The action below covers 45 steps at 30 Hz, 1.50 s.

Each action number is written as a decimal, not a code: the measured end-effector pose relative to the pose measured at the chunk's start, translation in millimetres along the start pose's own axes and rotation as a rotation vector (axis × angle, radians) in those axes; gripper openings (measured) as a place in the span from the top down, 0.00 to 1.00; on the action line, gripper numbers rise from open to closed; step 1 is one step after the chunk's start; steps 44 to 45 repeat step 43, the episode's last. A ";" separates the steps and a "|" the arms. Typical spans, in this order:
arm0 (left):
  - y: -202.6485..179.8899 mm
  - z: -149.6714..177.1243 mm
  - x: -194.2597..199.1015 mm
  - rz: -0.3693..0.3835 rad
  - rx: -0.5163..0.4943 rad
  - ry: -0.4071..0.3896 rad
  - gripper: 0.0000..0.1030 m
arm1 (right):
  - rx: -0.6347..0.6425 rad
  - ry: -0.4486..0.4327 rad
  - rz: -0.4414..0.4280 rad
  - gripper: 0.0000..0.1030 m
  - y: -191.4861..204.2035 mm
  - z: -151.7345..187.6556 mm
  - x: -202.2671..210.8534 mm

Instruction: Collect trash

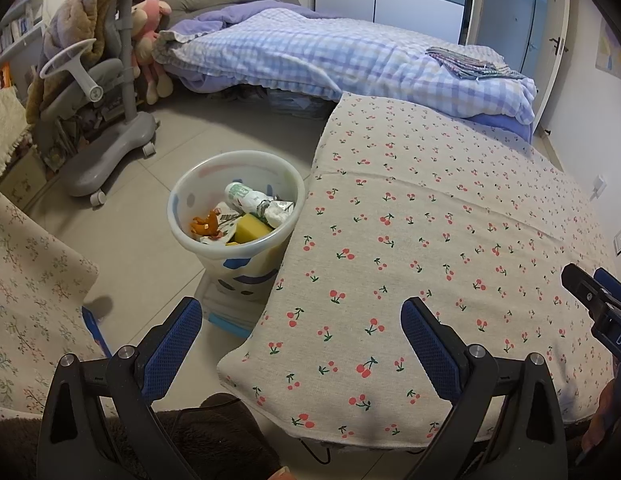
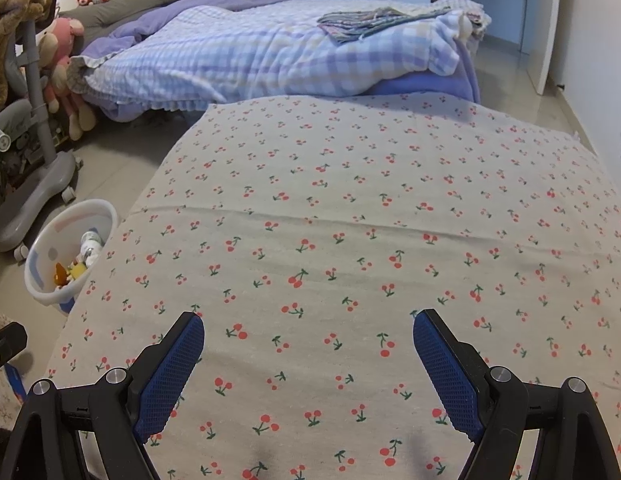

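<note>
white bin [image 1: 234, 216] ahead-left, left gripper [image 1: 301, 322] gaping

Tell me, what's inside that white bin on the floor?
The white bin holds a crumpled plastic bottle, a yellow sponge, orange peel-like scraps and printed cartons. Whatever lies beneath that top layer is covered, so I can't tell.

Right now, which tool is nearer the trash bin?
Left. The left tool is open at the table corner beside the trash bin; the right tool is open over the tablecloth, farther away.
</note>
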<state>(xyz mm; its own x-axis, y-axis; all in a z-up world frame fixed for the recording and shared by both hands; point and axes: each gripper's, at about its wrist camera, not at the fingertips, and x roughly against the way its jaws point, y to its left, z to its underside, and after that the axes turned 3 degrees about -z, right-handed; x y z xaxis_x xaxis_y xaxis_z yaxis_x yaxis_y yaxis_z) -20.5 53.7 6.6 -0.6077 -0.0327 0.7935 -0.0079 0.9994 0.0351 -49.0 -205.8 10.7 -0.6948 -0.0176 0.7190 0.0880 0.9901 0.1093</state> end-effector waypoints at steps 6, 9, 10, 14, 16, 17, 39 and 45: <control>0.3 0.2 0.3 0.001 0.000 -0.001 0.02 | -0.002 -0.003 0.000 0.14 -1.3 -0.9 0.5; 0.1 -0.1 0.8 0.001 0.001 -0.002 0.02 | -0.003 -0.003 0.000 0.14 -1.2 -0.8 0.7; 0.2 -0.1 1.1 0.002 0.001 -0.003 0.02 | -0.003 -0.003 0.000 0.14 -1.4 -0.9 0.8; -0.1 -0.7 1.5 0.003 0.001 -0.005 0.02 | -0.005 -0.003 0.001 0.14 -1.9 -0.2 0.5; 0.0 -0.7 1.6 0.002 0.001 -0.006 0.02 | -0.003 -0.001 0.000 0.14 -2.3 -0.2 0.3; 0.2 -0.7 1.5 0.003 0.000 -0.006 0.02 | -0.003 -0.001 0.000 0.14 -2.5 -0.1 0.2; 0.8 0.0 1.9 0.015 0.009 -0.007 0.02 | -0.006 -0.002 0.001 0.14 -4.1 -1.2 -0.6; 0.9 -3.0 0.3 0.031 0.014 0.010 0.02 | -0.010 0.002 -0.001 0.14 -6.5 -3.0 -0.8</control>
